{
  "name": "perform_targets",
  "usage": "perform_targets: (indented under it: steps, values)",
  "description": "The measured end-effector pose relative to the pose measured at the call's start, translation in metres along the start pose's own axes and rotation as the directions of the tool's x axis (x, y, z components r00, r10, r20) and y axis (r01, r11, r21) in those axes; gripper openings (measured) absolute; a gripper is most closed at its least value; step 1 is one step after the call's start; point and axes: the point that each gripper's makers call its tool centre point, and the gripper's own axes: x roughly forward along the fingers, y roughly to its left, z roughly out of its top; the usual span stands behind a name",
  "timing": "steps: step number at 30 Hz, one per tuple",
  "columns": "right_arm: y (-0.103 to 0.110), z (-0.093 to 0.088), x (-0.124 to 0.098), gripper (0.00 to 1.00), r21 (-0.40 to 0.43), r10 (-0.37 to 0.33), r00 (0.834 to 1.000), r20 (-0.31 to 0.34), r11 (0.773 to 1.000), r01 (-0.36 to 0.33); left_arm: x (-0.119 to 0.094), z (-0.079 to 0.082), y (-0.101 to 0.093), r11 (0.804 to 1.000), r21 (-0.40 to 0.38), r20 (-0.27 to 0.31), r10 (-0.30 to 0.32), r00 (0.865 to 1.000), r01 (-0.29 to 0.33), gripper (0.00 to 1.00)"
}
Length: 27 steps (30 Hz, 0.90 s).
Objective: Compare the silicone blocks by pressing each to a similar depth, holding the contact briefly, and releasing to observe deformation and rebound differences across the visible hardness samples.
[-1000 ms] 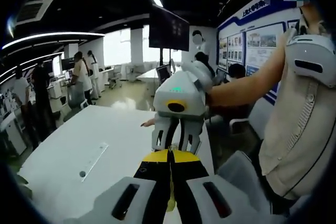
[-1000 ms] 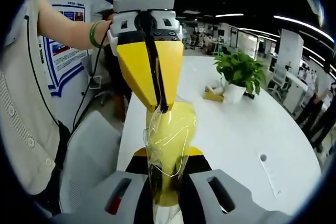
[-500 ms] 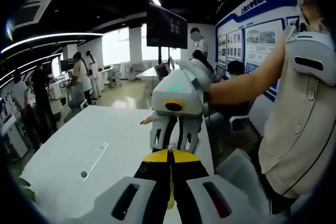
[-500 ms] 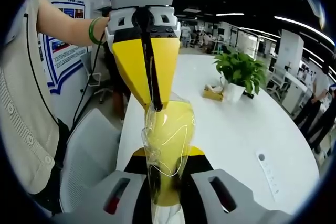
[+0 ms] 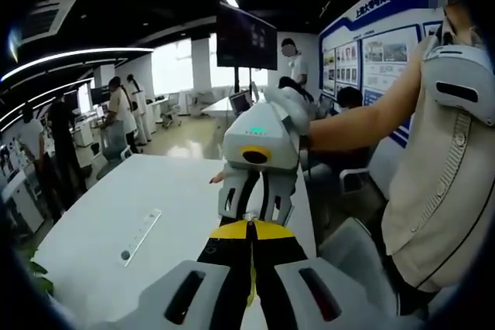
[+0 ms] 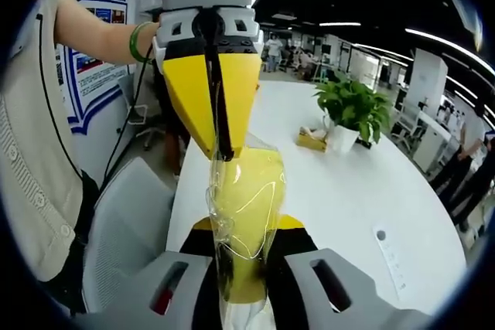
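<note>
Both grippers meet in mid-air over the table (image 6: 340,191): right gripper (image 6: 236,264) and left gripper (image 6: 220,152) each pinch the bag (image 6: 246,199), probably holding a yellow block. No pressing has begun.

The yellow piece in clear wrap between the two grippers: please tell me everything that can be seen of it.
The yellow piece looks soft and smooth, sealed in a glossy, wrinkled clear wrap. It is long, held above the white table, touching nothing else. The right gripper clamps its near end, and the left gripper pinches its far end with shut yellow jaws. In the left gripper view it shows as a thin yellow edge between the jaws.
</note>
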Motion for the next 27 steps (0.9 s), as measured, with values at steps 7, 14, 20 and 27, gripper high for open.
perform_targets:
  steps: [7,14,20,27]
  values:
    - [-0.0008,0.0009,0.0012,0.12,-0.014,-0.006,1.000,0.002,1.000,0.006,-0.0017,-0.0001,-0.0007,1.000,-0.002,-0.004,0.004,1.000,-0.004,0.00]
    - [0.0004,0.0020,0.0009,0.13,-0.015,-0.004,1.000,0.007,1.000,0.004,-0.0017,0.0010,-0.0023,1.000,-0.002,-0.005,0.004,1.000,-0.004,0.00]
    - [0.0022,0.0021,0.0006,0.14,-0.043,0.003,1.000,0.007,0.999,-0.003,-0.0015,0.0009,-0.0051,1.000,0.002,-0.006,0.001,1.000,-0.001,0.00]
    - [0.0041,0.0025,0.0009,0.15,-0.053,0.015,1.000,0.010,0.999,-0.014,-0.0017,0.0008,-0.0074,1.000,0.007,-0.009,-0.002,1.000,0.002,0.00]
